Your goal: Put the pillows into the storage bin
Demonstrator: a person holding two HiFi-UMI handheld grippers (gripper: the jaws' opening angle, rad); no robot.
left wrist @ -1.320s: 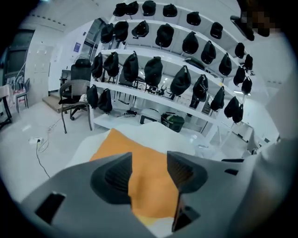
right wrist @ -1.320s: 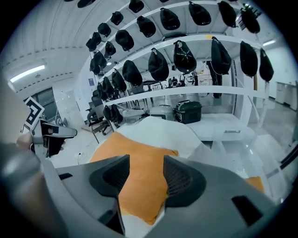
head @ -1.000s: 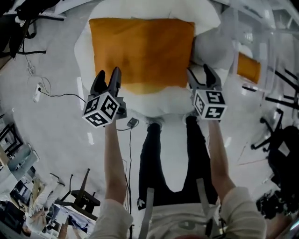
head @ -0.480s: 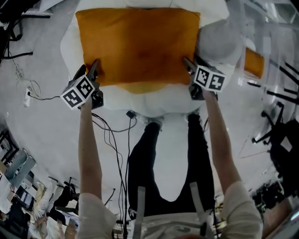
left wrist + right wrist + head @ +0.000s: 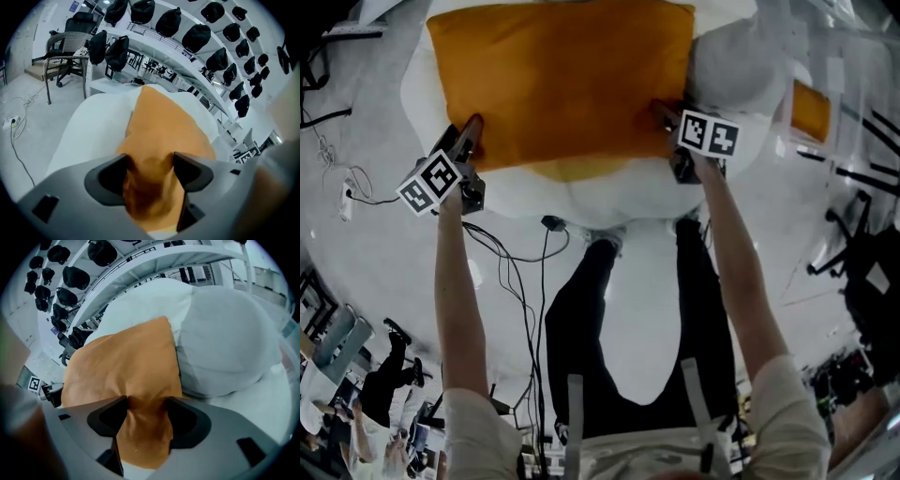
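An orange pillow (image 5: 562,84) lies on top of a large white pillow (image 5: 581,192). My left gripper (image 5: 472,136) is at its near left corner and my right gripper (image 5: 664,111) at its near right corner. Both have just been opening their jaws. In the left gripper view the orange fabric (image 5: 164,122) fills the gap of the left gripper (image 5: 150,168), whose jaws stand wide. In the right gripper view the orange corner (image 5: 126,362) bunches between the wide jaws of the right gripper (image 5: 145,416). A pale grey pillow (image 5: 736,84) (image 5: 225,343) lies right of the orange one.
At the right a clear plastic bin (image 5: 839,84) holds a second orange pillow (image 5: 809,111). Cables (image 5: 516,272) trail over the floor by the person's legs. An office chair (image 5: 862,272) stands at the right. Shelves with dark caps (image 5: 197,35) run behind.
Both grippers have come down from above the pile onto the orange pillow's near corners and spread apart. The pillow's corners now sit between their jaws.
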